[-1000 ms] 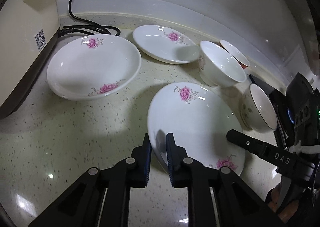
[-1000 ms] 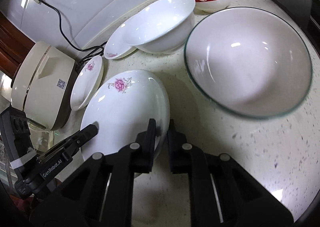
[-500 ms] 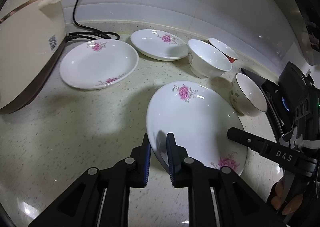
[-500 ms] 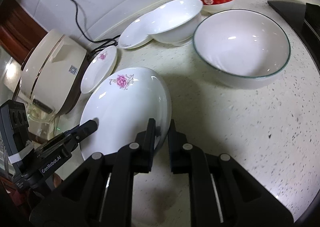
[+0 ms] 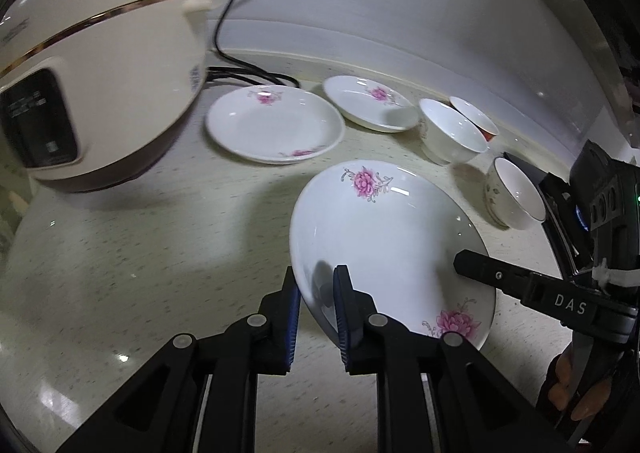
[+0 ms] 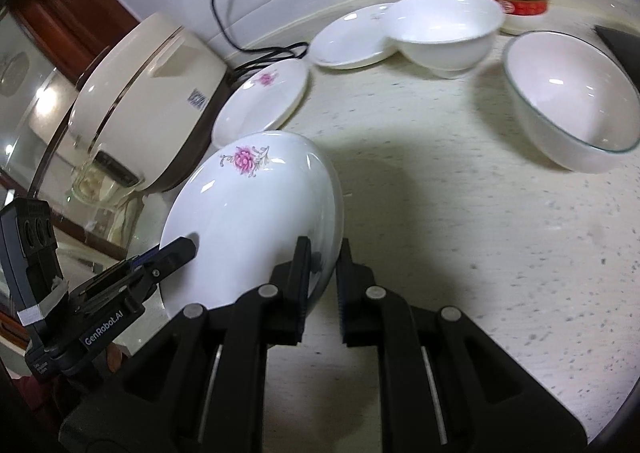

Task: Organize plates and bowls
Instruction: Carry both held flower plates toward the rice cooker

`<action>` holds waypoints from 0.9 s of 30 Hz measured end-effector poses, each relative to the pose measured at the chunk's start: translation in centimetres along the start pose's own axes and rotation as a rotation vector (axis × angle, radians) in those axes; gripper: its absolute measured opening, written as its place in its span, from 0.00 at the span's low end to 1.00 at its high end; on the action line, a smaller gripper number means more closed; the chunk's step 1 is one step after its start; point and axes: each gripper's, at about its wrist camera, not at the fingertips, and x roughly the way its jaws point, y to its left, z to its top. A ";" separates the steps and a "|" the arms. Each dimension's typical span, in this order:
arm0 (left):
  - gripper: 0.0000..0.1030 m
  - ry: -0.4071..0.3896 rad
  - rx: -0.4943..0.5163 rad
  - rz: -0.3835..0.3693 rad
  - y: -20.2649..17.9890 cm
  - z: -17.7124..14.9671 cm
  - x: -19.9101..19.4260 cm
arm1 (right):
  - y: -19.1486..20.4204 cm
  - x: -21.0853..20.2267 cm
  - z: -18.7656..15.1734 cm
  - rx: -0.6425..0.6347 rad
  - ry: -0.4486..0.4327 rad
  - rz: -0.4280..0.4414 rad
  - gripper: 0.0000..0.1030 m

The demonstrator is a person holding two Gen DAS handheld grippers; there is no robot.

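Both grippers hold one white plate with pink flowers [image 5: 384, 237] [image 6: 256, 221] above the counter. My left gripper [image 5: 316, 293] is shut on the plate's near left rim. My right gripper [image 6: 324, 265] is shut on the opposite rim and shows in the left wrist view as a black finger [image 5: 500, 277] at the plate's right. Two more flowered plates [image 5: 276, 123] [image 5: 370, 103] lie on the counter behind. A plain white bowl [image 5: 452, 137] [image 6: 444, 29], a red-banded bowl [image 6: 508, 1] and a green-rimmed bowl [image 6: 572, 101] stand to the right.
A cream rice cooker [image 5: 100, 81] [image 6: 148, 101] stands at the left, its black cord [image 5: 248, 69] running up the white wall. A dark stove edge [image 5: 548, 193] lies at the right. The speckled counter [image 6: 460, 213] stretches in front of the bowls.
Both grippers have lifted the plate and drawn it back toward the near left. The rice cooker looms larger in both views, and the other plates and bowls look farther away.
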 end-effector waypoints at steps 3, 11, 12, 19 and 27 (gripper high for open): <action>0.16 -0.009 -0.019 0.017 1.1 -0.4 -0.7 | 1.3 0.4 -0.2 -0.037 0.010 0.011 0.15; 0.17 -0.026 -0.076 0.074 4.0 -1.7 -2.5 | 4.8 2.4 -0.5 -0.127 0.061 0.043 0.15; 0.17 -0.027 -0.087 0.083 4.5 -1.9 -2.7 | 5.3 2.7 -0.6 -0.139 0.068 0.048 0.16; 0.17 -0.041 -0.179 0.141 7.8 -3.8 -4.4 | 8.9 4.4 -1.6 -0.250 0.131 0.085 0.16; 0.18 -0.051 -0.281 0.191 10.7 -5.5 -5.6 | 12.4 6.0 -2.4 -0.356 0.178 0.096 0.17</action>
